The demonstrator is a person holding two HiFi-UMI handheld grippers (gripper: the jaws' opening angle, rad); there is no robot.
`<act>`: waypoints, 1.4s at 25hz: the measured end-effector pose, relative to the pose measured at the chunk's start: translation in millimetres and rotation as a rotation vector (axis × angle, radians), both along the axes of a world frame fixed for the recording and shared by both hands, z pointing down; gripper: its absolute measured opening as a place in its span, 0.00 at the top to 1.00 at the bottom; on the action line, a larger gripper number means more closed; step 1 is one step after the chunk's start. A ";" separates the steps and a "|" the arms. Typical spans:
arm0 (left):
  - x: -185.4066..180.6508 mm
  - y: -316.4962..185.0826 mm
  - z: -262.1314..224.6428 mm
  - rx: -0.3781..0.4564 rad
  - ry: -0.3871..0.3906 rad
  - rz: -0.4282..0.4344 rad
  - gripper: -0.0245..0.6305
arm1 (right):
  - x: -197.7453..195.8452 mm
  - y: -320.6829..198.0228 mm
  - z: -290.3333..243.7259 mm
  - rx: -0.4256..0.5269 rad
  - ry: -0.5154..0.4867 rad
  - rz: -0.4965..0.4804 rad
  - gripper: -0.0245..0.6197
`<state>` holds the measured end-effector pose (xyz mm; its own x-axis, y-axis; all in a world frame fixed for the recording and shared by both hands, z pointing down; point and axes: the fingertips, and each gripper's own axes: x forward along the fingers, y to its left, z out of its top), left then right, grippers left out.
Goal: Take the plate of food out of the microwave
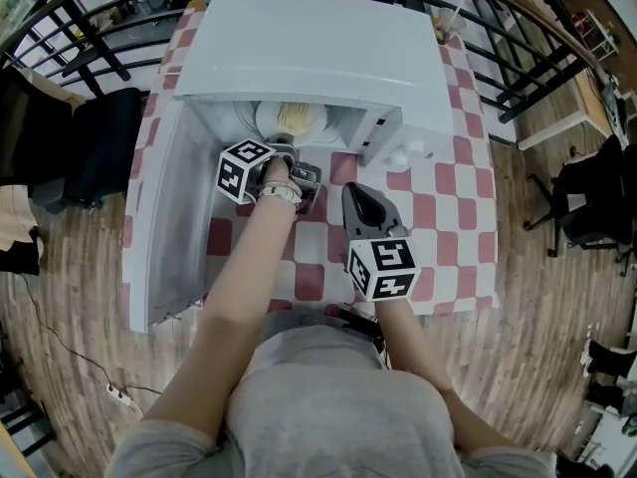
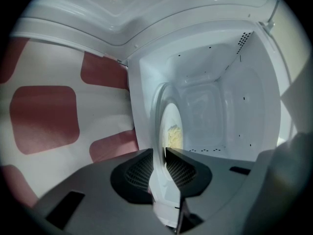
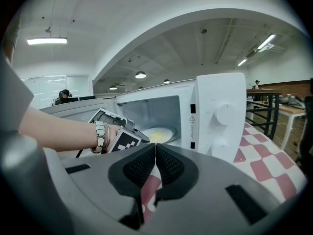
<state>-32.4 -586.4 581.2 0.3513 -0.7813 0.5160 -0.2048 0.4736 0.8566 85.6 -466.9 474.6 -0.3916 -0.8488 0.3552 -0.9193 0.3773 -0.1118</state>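
- Left gripper view: left gripper [image 2: 165, 153] has its jaws clamped on the near rim of the plate [image 2: 170, 115]. The rim sits between the ribbed pads and there is no gap I can see.
- The pinch is shallow, on the rim only. My judgement: the plate could pivot or slip if it is pulled fast.
- The plate is inside the microwave [image 2: 220, 102], on the cavity floor, not yet lifted or drawn out.
- Food [image 2: 173, 133] is a pale yellow heap mid-plate. Keep the plate level or the heap may slide.
- To do it well: lift just enough to clear the floor and front sill, then draw straight back toward the person, slowly and without twisting the wrist.
- Door [image 1: 164, 217] is swung wide open on the left, so the exit path looks clear.
- Right gripper [image 3: 155, 148] has its jaws pressed together with nothing between them. It hangs in front of the microwave, over the checked tablecloth [image 1: 438, 197], well apart from the plate.
- Suggest the right gripper take the opposite rim once the plate clears the opening, since a one-sided hold will likely droop.
- Bare cloth in front of the microwave looks like a fair landing spot.
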 end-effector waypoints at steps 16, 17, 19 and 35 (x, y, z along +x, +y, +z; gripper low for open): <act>-7.7 3.0 -21.6 0.166 0.041 -0.012 0.94 | -11.6 8.8 -1.2 0.006 0.001 -0.005 0.92; -7.9 4.7 -21.5 0.172 0.052 -0.014 0.94 | -12.9 9.6 -1.6 0.007 0.001 -0.006 0.92; -8.9 8.0 -21.2 0.181 0.069 -0.017 0.94 | -14.7 10.8 -2.6 0.009 0.002 -0.008 0.92; -15.2 30.4 -43.5 0.264 0.097 0.021 0.94 | -25.0 26.6 -13.9 0.047 0.004 0.016 0.92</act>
